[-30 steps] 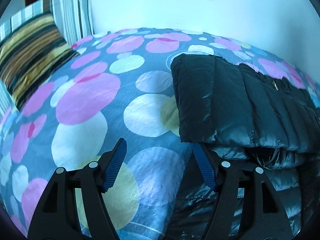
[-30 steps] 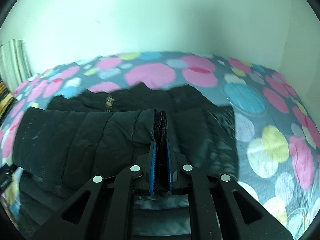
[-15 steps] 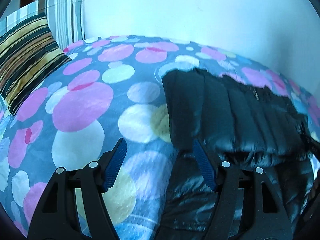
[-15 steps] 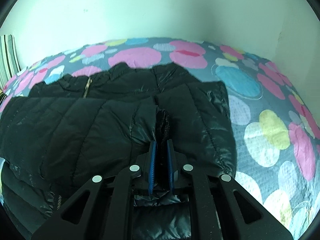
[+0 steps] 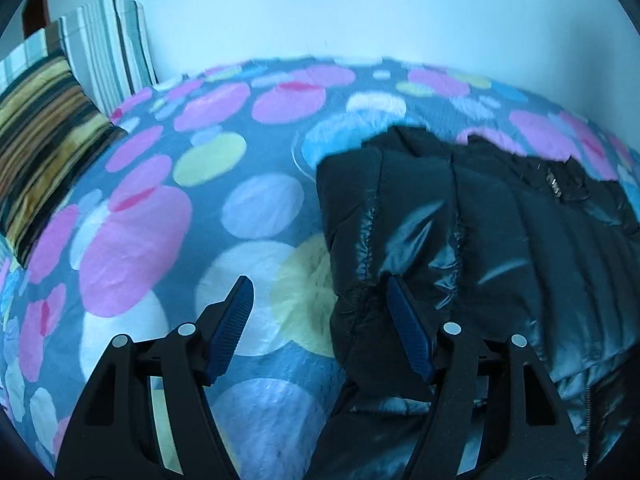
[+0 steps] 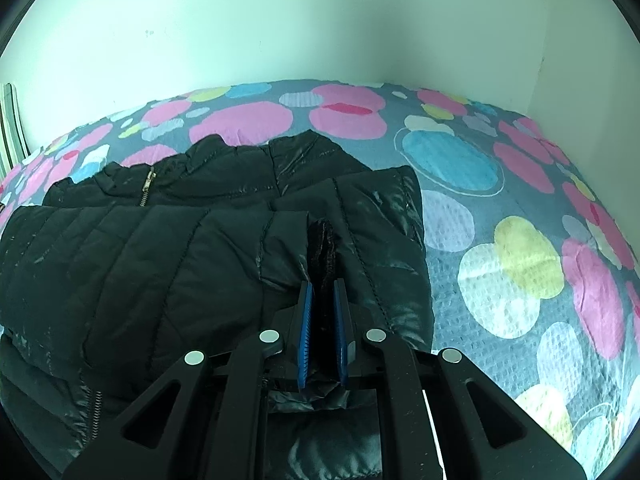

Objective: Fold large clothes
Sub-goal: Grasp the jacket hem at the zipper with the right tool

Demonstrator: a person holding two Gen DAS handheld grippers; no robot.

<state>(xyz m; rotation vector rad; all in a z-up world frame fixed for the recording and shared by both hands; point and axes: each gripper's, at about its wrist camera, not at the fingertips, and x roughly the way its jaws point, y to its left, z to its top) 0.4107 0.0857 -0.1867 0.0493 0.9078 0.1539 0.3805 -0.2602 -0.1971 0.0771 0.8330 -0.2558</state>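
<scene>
A black quilted puffer jacket [image 5: 500, 240] lies folded on the spotted bedcover [image 5: 140, 240]. My left gripper [image 5: 319, 280] is open over the jacket's left edge. That edge sits between the jaws, close to the right pad [image 5: 408, 332], and the left pad [image 5: 230, 320] hangs over bare cover. In the right wrist view the jacket [image 6: 140, 272] fills the left half, its zipper [image 6: 146, 188] near the collar. My right gripper [image 6: 322, 283] is shut on a bunched fold of the jacket's fabric [image 6: 324, 248] near its right edge.
Two striped pillows [image 5: 44, 140] [image 5: 108, 52] lean against the wall at the far left. A pale wall runs behind the bed, with a corner [image 6: 536, 80] at the right. Bare bedcover [image 6: 520, 280] stretches to the right of the jacket.
My left gripper has slid right, so the jacket's left edge now lies between its jaws. The right gripper, still clamped on the fold, has carried it a little forward and down.
</scene>
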